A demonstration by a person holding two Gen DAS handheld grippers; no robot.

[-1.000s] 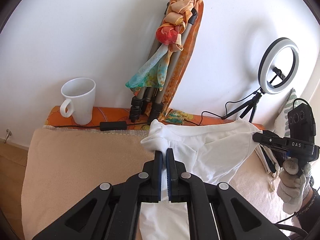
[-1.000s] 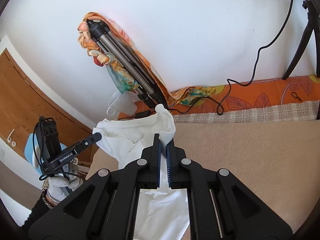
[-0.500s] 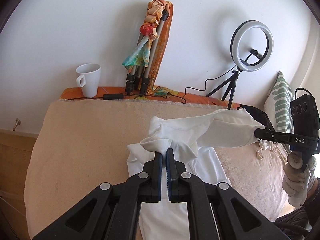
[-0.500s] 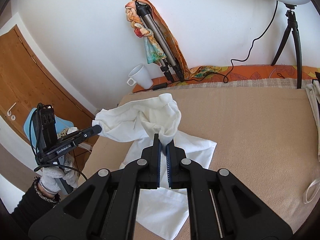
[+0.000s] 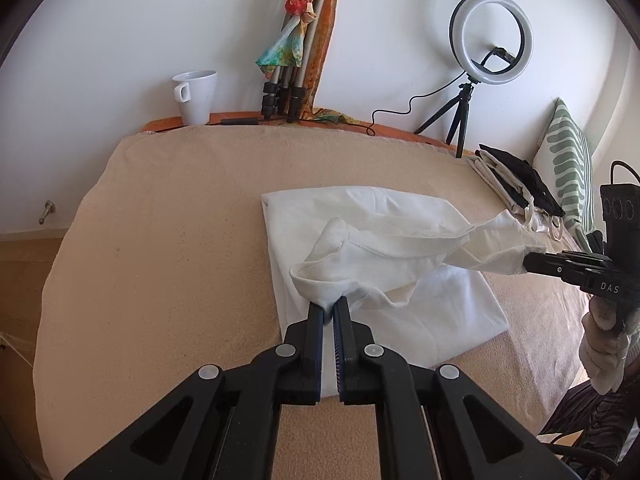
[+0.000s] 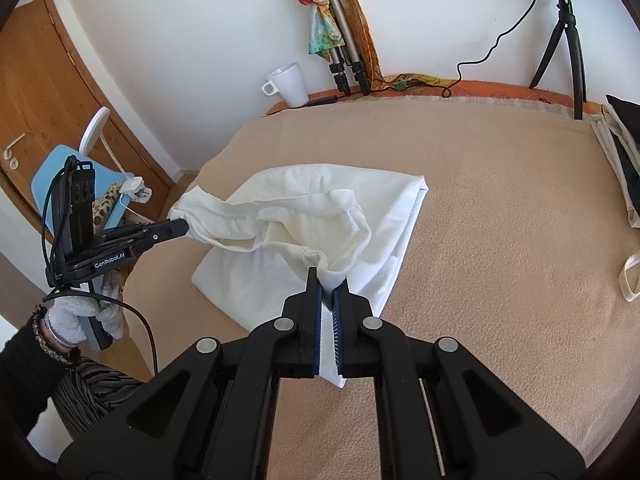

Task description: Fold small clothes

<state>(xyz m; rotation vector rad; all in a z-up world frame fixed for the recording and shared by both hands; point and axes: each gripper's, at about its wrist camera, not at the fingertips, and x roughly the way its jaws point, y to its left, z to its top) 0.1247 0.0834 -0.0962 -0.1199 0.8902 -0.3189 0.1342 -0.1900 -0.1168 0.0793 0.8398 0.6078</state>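
Observation:
A small white garment [image 5: 360, 248] lies on the beige blanket [image 5: 180, 240]; it also shows in the right wrist view [image 6: 320, 216]. Its lower part rests flat, its upper part is lifted and stretched between both grippers. My left gripper [image 5: 329, 304] is shut on one bunched corner of the cloth. My right gripper [image 6: 328, 280] is shut on the other corner. Each gripper shows in the other's view: the right one [image 5: 528, 262], the left one [image 6: 182, 226].
At the back stand a white mug [image 5: 196, 96], a folded tripod wrapped in a scarf [image 5: 296, 40] and a ring light [image 5: 490, 32]. Folded black and white clothes [image 5: 516, 180] and a striped pillow [image 5: 568, 160] lie at the right. A blue chair [image 6: 80, 184] stands left of the bed.
Both grippers have pulled back toward me and come down with the garment's top edge. More of the garment now lies flat on the blanket, doubled over itself.

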